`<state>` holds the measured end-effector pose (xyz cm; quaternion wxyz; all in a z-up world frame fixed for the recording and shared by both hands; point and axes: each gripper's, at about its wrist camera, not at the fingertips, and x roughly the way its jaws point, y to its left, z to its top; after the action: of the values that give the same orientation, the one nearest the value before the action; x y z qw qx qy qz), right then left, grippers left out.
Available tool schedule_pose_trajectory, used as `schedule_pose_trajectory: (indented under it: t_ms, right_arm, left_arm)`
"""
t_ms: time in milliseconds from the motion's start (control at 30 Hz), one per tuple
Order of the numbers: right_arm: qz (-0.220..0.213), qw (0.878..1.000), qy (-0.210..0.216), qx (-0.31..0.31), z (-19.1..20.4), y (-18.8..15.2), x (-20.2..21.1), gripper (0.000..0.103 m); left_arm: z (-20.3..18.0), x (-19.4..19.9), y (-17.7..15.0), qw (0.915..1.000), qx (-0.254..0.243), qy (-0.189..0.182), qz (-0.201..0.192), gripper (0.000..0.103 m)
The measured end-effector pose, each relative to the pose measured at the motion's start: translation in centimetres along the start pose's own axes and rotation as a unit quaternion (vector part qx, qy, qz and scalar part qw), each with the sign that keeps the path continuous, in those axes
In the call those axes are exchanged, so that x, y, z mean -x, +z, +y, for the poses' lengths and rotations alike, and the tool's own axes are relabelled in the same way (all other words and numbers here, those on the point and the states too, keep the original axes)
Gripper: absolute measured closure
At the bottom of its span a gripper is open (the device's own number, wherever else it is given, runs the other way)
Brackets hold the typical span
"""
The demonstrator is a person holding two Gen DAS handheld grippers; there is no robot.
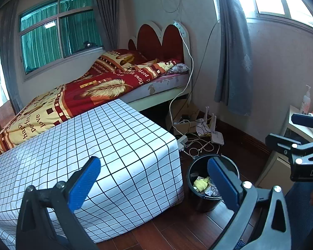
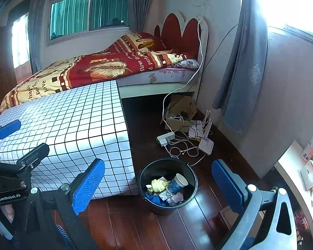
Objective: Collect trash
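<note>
Both grippers were held up over the dark wooden floor [image 2: 198,208], empty. The left gripper [image 1: 154,179] had its blue fingers [image 1: 84,185] spread wide apart, nothing between them, and the right gripper [image 2: 158,184] stood the same, its fingers [image 2: 87,185] well apart and bare.

The black bin [image 2: 193,189] sat on the floor just beside the corner of the bench [image 2: 73,125], which was draped in a white cloth with a black grid. Inside the bin lay the trash: a crumpled yellow wrapper [image 2: 158,184], a paper cup [image 2: 177,183] tilted on its side, something blue [image 2: 154,200] at the bottom, and a few pale crumpled scraps [image 2: 175,198]. From the left side only the yellow wrapper and some greyish scraps showed past the finger.

Behind the bench stood the bed [image 1: 94,87] with a red and yellow quilt. Against the wall beyond the bin lay a tangle of white cables [image 2: 183,145], a power strip [image 2: 165,138], a white router [image 2: 206,144] and an open cardboard box [image 2: 177,112].
</note>
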<state>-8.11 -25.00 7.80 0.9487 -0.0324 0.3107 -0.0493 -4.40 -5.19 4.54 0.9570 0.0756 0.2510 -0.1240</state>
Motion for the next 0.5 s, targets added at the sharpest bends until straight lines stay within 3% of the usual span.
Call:
schedule_pose_trajectory:
  t_ms: [500]
  right_arm:
    - [0.001, 1.000, -0.001, -0.001, 0.19, -0.13, 0.00, 0.000]
  left_arm:
    - [-0.01, 0.00, -0.12, 1.0000, -0.004, -0.002, 0.001, 0.000]
